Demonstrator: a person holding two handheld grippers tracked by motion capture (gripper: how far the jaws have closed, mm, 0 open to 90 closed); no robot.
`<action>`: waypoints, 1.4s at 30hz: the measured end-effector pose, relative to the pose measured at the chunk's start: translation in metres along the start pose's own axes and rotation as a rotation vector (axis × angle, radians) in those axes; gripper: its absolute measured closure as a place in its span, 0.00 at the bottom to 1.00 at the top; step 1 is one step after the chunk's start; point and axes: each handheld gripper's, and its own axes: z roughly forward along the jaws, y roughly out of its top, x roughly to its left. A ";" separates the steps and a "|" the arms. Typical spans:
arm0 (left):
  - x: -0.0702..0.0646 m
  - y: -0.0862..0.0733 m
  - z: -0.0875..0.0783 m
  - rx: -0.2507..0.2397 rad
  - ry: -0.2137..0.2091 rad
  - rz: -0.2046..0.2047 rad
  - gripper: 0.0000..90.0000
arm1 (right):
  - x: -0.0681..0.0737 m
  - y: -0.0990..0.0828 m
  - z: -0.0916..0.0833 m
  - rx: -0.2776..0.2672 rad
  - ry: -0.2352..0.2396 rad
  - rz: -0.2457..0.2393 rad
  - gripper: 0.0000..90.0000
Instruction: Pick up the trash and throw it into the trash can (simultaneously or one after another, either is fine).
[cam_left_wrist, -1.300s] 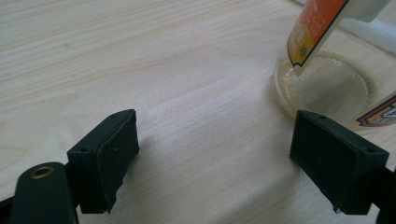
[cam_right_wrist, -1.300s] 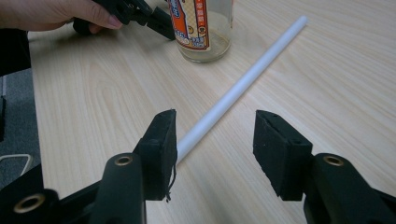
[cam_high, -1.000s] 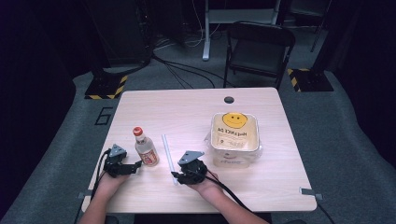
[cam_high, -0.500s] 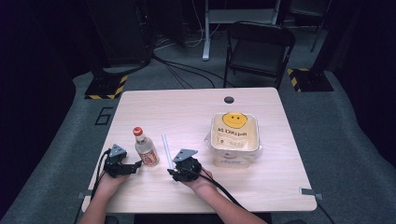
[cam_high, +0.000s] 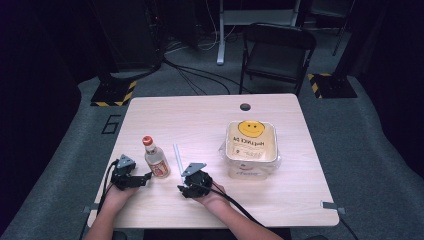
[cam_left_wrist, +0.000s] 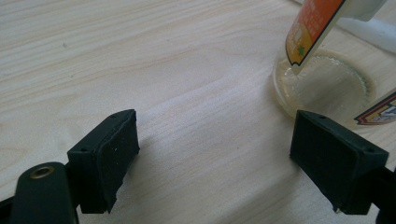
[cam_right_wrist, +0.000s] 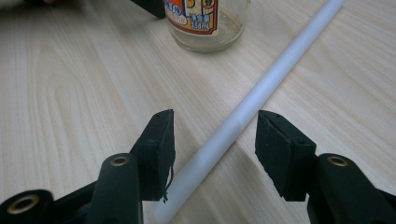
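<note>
White plastic, thin and round, the straw (cam_right_wrist: 243, 121) lies flat on the pale desk (cam_high: 210, 120) and runs between the jaws of the right hand-held gripper (cam_right_wrist: 212, 140), which have just been opening and stand spread to either side of it, neither pad touching. Beyond its tips and a little to one side stands the glass bottle (cam_high: 156, 157) with the red cap. To lift the straw well, I would lower the pads until they almost brush the wood, keep the straw centred between them, then close gently so it neither rolls away nor gets crushed. The left hand-held gripper (cam_left_wrist: 215, 154) rests low on the desk just beside the bottle's base, jaws wide and empty; it should stay clear until the bottle needs steadying.
</note>
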 end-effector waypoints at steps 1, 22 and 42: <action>0.000 0.000 0.000 0.000 0.000 0.000 0.17 | 0.001 0.000 0.001 0.002 -0.005 -0.002 0.54; 0.000 0.000 0.000 -0.001 0.000 0.000 0.17 | -0.010 0.001 0.006 0.017 -0.076 0.005 0.70; 0.000 0.000 0.000 0.002 -0.003 -0.001 0.17 | -0.011 -0.011 -0.006 0.006 -0.124 0.005 0.87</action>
